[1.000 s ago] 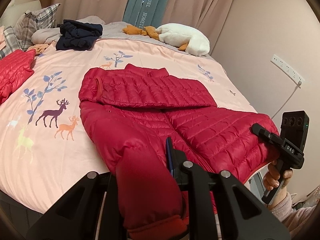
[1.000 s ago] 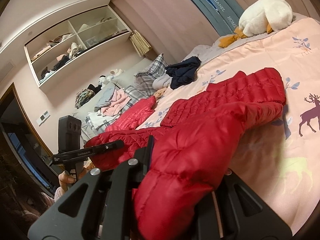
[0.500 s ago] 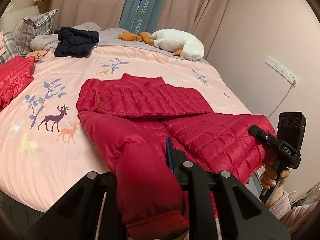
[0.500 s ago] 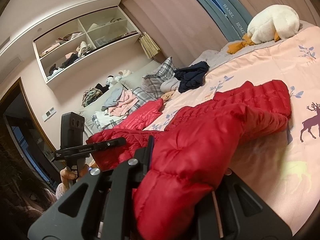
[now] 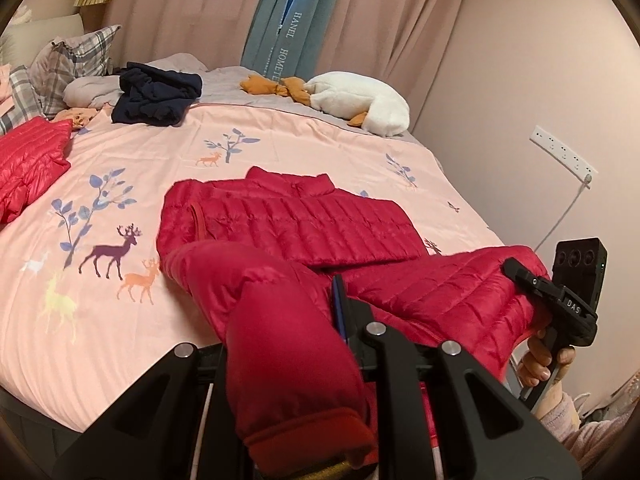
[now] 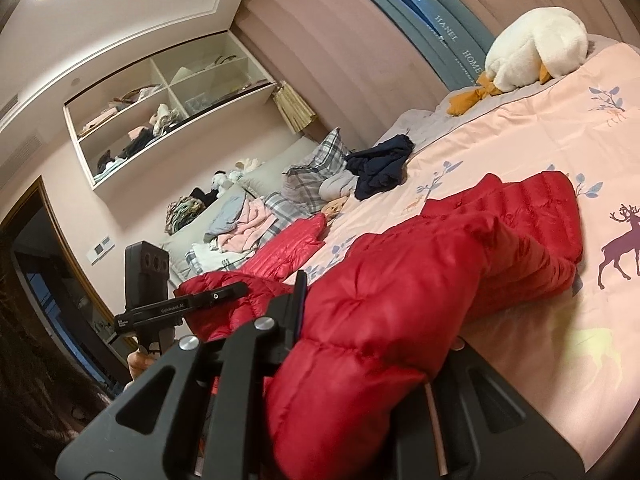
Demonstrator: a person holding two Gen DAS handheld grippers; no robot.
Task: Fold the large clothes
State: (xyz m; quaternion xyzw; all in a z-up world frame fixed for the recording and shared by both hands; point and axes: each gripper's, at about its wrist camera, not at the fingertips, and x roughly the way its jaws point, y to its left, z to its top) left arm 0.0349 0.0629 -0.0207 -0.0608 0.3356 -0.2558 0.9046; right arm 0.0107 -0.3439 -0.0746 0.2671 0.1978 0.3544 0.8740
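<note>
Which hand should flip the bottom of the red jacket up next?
Probably both, but the left hand-held gripper looks slightly better placed: it clamps the red jacket at its cuffed corner. The right hand-held gripper grips the other corner.

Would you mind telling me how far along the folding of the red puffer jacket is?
Done: the red puffer jacket lies on the bed with a sleeve already folded across its chest. In hand: the left gripper and right gripper are each shut on the jacket's near end, lifted off the bed. Left: carrying that end up towards the collar. Another red garment lies at the side, not neatly folded.
</note>
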